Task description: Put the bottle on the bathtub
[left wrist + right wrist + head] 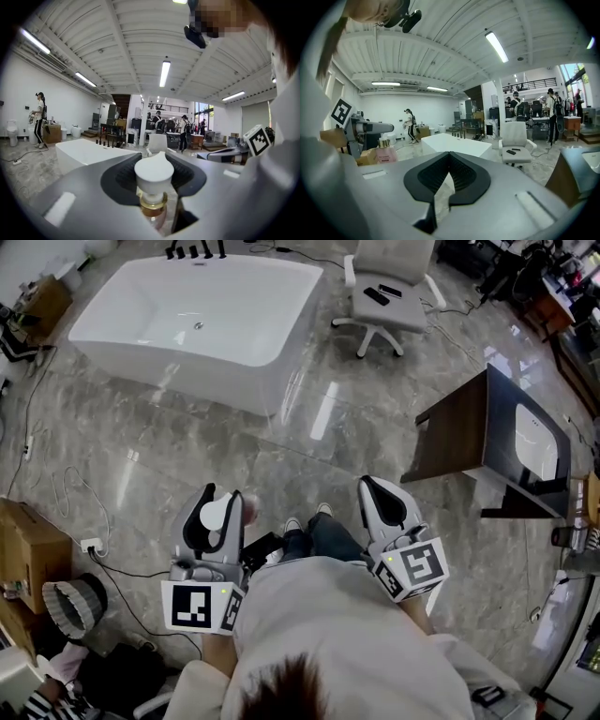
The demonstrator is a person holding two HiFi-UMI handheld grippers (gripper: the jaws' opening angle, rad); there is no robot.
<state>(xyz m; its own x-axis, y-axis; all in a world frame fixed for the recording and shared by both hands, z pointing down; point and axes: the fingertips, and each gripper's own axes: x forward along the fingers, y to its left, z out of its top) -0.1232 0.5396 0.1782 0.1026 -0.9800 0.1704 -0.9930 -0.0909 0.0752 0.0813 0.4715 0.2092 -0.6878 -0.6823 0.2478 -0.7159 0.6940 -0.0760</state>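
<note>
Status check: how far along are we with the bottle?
Done: the bottle is picked up, clamped upright in the left tongs. In hand: the approach, with the bathtub ahead across the floor. Left: reach it and set the bottle down on it. The right tongs are shut and empty.

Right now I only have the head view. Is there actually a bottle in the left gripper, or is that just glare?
Observer: It is a bottle. The left gripper view shows the left gripper clamped on a bottle, with its white cap and gold collar standing above the jaws.
Operator: Is the right gripper carrying anything?
Observer: No. The right gripper view shows the right gripper shut, with its jaw tips touching and nothing between them.
</note>
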